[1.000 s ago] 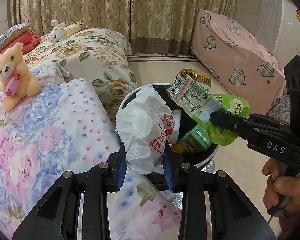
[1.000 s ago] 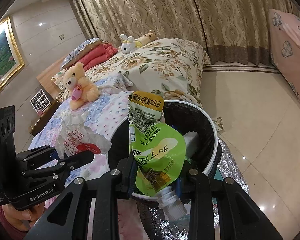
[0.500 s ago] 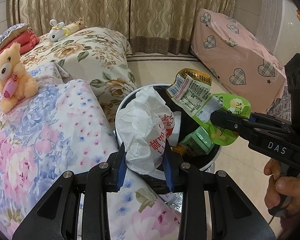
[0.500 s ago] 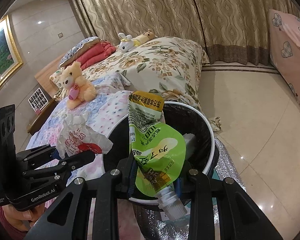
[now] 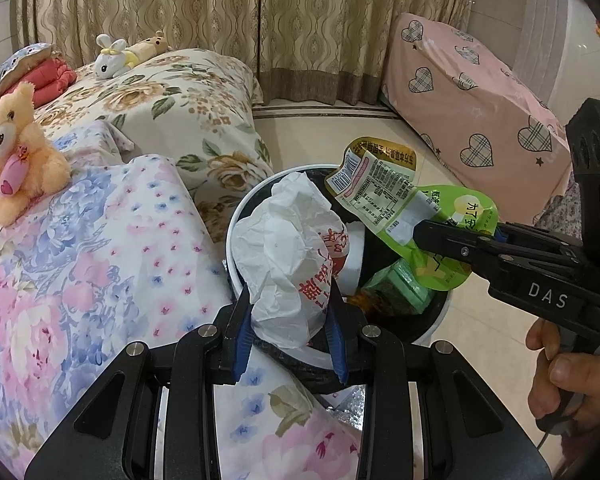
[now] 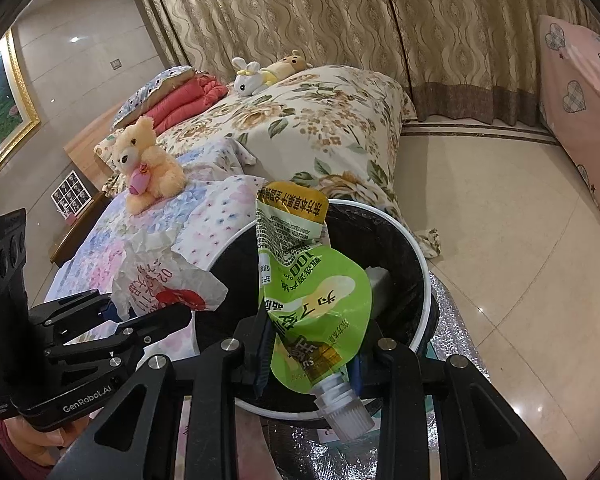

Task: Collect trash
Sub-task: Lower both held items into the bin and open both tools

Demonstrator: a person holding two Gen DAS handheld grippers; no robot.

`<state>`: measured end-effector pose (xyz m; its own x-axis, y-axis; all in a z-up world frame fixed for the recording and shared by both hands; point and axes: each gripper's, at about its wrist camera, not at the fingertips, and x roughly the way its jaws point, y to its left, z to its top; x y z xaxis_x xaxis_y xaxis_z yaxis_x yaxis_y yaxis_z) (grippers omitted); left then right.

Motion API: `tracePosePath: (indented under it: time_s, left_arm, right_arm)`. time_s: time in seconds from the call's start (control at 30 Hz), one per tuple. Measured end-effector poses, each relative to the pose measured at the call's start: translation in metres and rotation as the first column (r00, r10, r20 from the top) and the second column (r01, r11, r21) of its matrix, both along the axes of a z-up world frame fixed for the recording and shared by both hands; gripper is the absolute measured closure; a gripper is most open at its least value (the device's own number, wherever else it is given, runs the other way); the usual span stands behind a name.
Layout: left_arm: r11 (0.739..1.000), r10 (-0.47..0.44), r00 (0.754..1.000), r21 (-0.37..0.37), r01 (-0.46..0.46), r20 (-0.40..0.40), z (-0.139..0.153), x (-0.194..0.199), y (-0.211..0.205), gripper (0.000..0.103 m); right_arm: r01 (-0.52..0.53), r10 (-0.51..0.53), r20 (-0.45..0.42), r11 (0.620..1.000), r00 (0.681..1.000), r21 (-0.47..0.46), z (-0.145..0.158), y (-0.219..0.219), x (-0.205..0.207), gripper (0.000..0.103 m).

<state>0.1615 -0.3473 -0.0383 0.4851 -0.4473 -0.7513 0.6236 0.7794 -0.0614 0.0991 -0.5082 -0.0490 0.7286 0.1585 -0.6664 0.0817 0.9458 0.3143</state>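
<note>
A round bin (image 5: 236,232) with a white rim and black liner stands on the floor against the bed. My left gripper (image 5: 289,286) is shut on a crumpled white paper wrapper (image 5: 288,248) with red print, held over the bin's near rim. My right gripper (image 6: 312,340) is shut on a green spouted drink pouch (image 6: 312,280), held upright above the bin (image 6: 420,248) with the spout toward the camera. In the left wrist view the right gripper (image 5: 420,232) comes in from the right with the pouch (image 5: 384,196). The right wrist view shows the left gripper (image 6: 148,306) and wrapper (image 6: 160,276) at the left.
A green carton (image 5: 400,288) and a white item lie inside the bin. A floral quilt (image 5: 80,260) covers the bed, with a teddy bear (image 5: 16,152) and a rabbit toy (image 5: 112,60) on it. A pink heart-print cover (image 5: 472,112) stands right. Silver foil matting (image 6: 452,340) lies under the bin.
</note>
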Motion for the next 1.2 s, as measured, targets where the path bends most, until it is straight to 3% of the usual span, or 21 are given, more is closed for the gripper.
tracePosePath:
  time_s: [1.2]
  left_arm:
    - [0.999,-0.026,0.999,0.024,0.027,-0.018,-0.007,0.008,-0.012,0.072]
  right_arm:
    - [-0.008,0.007,-0.047,1.0,0.999,-0.011,-0.007,-0.001,0.017,0.073]
